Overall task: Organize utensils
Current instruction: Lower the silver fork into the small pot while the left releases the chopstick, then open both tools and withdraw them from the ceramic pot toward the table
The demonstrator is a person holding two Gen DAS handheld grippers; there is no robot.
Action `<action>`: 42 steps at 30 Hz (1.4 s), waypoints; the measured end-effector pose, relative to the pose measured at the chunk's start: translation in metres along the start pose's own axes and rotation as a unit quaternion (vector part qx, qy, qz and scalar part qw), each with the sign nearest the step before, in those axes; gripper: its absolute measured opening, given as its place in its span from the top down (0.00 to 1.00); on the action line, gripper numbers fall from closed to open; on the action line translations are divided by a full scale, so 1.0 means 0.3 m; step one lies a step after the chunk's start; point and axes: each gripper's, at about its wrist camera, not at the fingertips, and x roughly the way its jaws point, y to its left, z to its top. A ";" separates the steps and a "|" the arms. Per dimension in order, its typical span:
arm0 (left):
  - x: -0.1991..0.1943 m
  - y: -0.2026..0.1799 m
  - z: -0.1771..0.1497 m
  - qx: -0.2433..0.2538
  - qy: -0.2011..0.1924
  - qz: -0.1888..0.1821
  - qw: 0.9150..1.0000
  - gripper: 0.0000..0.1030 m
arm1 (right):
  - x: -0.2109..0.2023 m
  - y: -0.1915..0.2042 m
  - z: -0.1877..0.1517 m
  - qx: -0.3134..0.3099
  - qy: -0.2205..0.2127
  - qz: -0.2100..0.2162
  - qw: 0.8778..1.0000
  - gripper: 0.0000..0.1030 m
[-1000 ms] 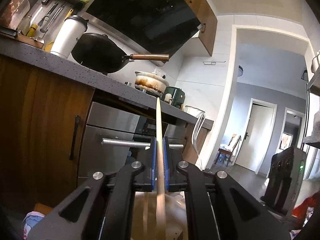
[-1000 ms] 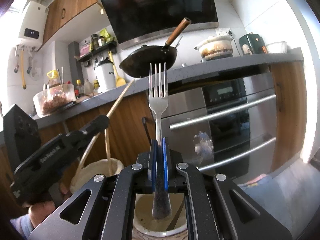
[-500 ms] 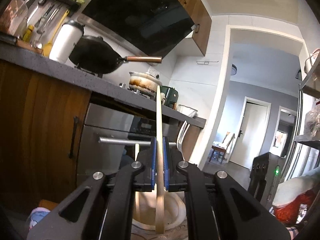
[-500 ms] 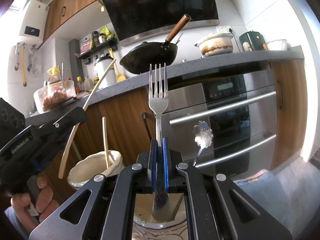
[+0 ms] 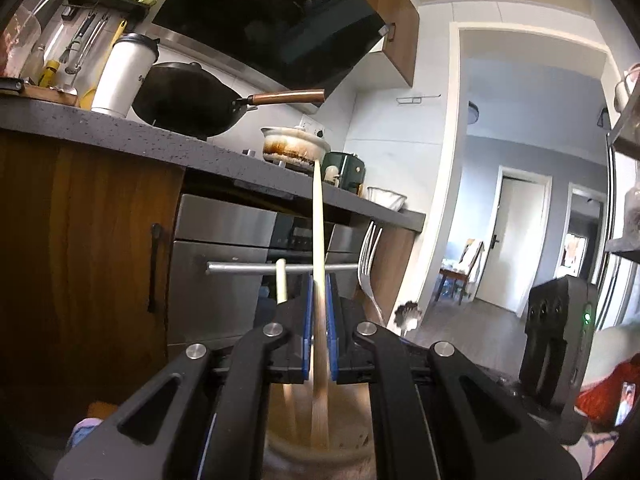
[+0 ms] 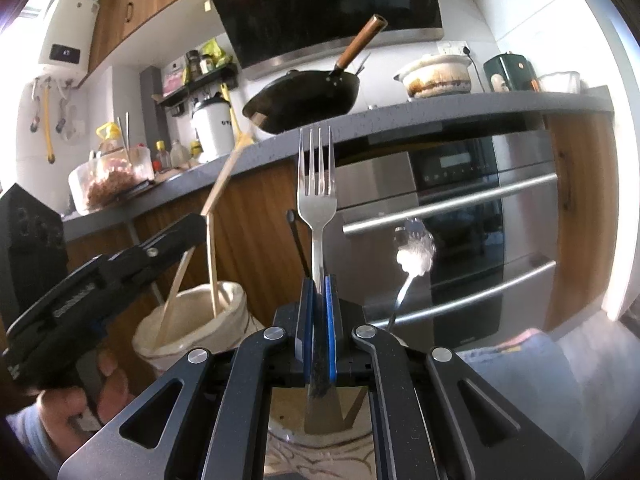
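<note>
chopstick lowered; two chopsticks, one fork

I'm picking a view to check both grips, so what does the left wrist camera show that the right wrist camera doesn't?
Left wrist only: the left gripper shut on the chopstick, and a hallway with doors.
Right wrist only: the right gripper shut on the fork, a hand, and the water heater.
Both: the wok, oven, and cream holder.
</note>
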 end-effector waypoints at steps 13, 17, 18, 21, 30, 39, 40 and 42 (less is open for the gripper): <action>-0.041 -0.042 -0.045 0.040 0.059 0.027 0.997 0.94 | -0.018 0.012 -0.032 -0.016 0.021 -0.034 0.999 0.93; -0.035 -0.056 -0.046 0.050 0.067 0.032 0.996 0.94 | -0.018 0.007 -0.033 -0.013 0.022 -0.033 0.999 0.93; -0.034 -0.058 -0.045 0.052 0.069 0.035 0.996 0.94 | -0.019 0.006 -0.034 -0.013 0.022 -0.034 0.999 0.93; -0.035 -0.062 -0.042 0.052 0.070 0.037 0.995 0.94 | -0.019 0.005 -0.033 -0.014 0.021 -0.034 0.999 0.93; -0.065 -0.086 -0.034 0.058 0.070 0.045 0.995 0.94 | -0.050 0.000 -0.016 -0.007 0.009 -0.027 1.000 0.93; -0.141 -0.115 -0.033 0.068 0.079 0.074 0.992 0.77 | -0.181 0.010 0.019 -0.005 0.000 -0.034 0.999 0.61; -0.150 -0.118 -0.034 0.066 0.079 0.074 0.992 0.73 | -0.195 0.009 0.022 -0.005 -0.002 -0.034 0.999 0.58; -0.176 -0.122 -0.035 0.063 0.080 0.076 0.992 0.66 | -0.238 0.007 0.023 -0.006 -0.005 -0.037 0.999 0.44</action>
